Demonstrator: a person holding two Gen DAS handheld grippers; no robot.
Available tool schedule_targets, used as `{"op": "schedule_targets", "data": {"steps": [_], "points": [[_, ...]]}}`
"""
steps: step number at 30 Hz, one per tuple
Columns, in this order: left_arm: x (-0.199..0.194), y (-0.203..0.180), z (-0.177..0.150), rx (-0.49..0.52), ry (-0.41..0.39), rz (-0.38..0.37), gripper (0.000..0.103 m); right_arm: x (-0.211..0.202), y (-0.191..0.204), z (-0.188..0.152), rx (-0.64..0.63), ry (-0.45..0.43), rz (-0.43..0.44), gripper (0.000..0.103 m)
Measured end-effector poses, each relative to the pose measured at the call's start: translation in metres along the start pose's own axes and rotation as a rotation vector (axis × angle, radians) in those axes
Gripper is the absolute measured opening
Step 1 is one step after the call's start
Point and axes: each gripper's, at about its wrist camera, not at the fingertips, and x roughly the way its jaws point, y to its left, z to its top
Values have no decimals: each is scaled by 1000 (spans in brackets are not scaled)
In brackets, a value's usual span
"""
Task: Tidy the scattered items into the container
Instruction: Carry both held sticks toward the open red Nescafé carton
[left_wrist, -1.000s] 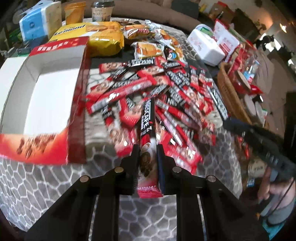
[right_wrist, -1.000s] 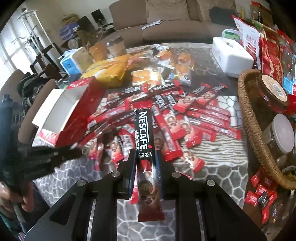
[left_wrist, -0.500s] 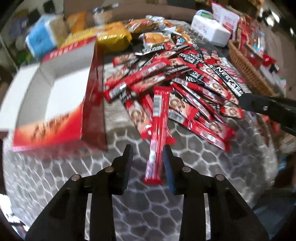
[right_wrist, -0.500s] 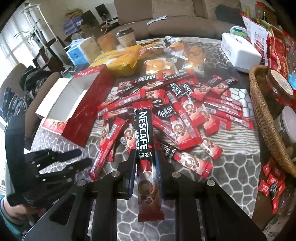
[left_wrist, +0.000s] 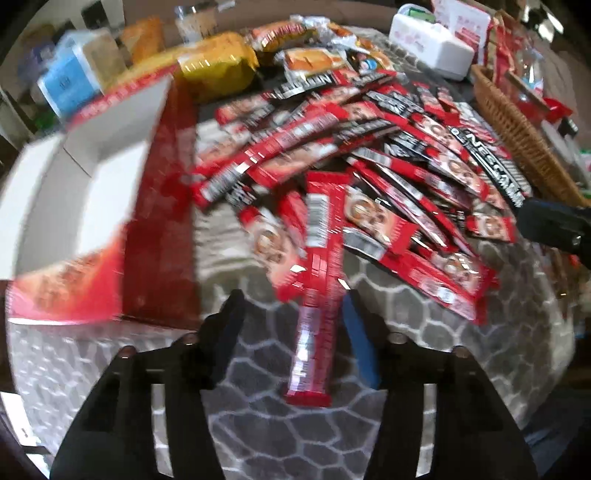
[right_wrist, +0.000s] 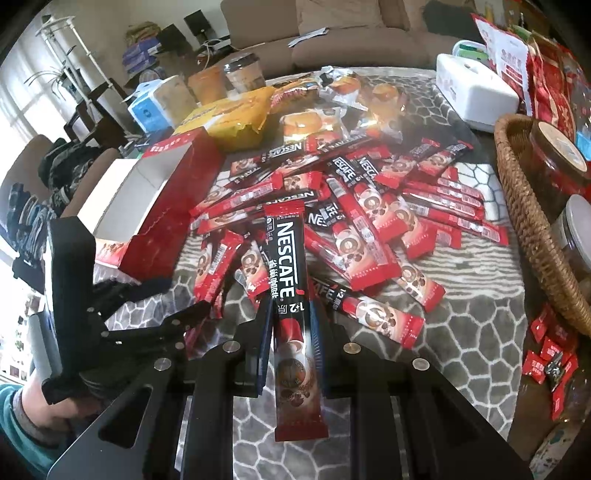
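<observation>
Barely begun: the box (right_wrist: 147, 206) at left looks empty, sachets (right_wrist: 369, 206) litter the worktop (right_wrist: 461, 350), right tool (right_wrist: 288, 332) clamps one sachet (right_wrist: 286, 266), left tool (left_wrist: 291, 321) gapes empty.

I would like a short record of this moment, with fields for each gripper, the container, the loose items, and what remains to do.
left gripper: open, a red coffee stick lies between its fingers on the table
right gripper: shut on a Nescafe stick, held above the table
container: red carton, open, white inside, no sticks seen in it, left of the pile
loose items: pile of coffee sticks on the patterned tablecloth
remaining: nearly all sticks are outside the carton
</observation>
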Motion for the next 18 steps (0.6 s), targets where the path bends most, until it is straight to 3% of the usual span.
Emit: {"op": "schedule_targets", "data": {"steps": [1,2,5,7,10,18], "points": [[2,-2,-1,-1,10,-25,41,0,-1,-1,2,0,1,19],[4,-5,-1,15,20,-40,14,0,-2,-1,4,0,1,19],[4,-9,-2,24,18,-40,13,-1,-4,-3,8,1,-1,19],[-2,-6,-2,-6,17,-110,12,-2,-6,-3,11,-1,0,19],[-17,-3,1,-18,-11,-157,11,-5,-5,-3,11,-6,2,19],[-55,14,18,-28,-81,-179,12,-15,0,4,10,-28,9,19]]}}
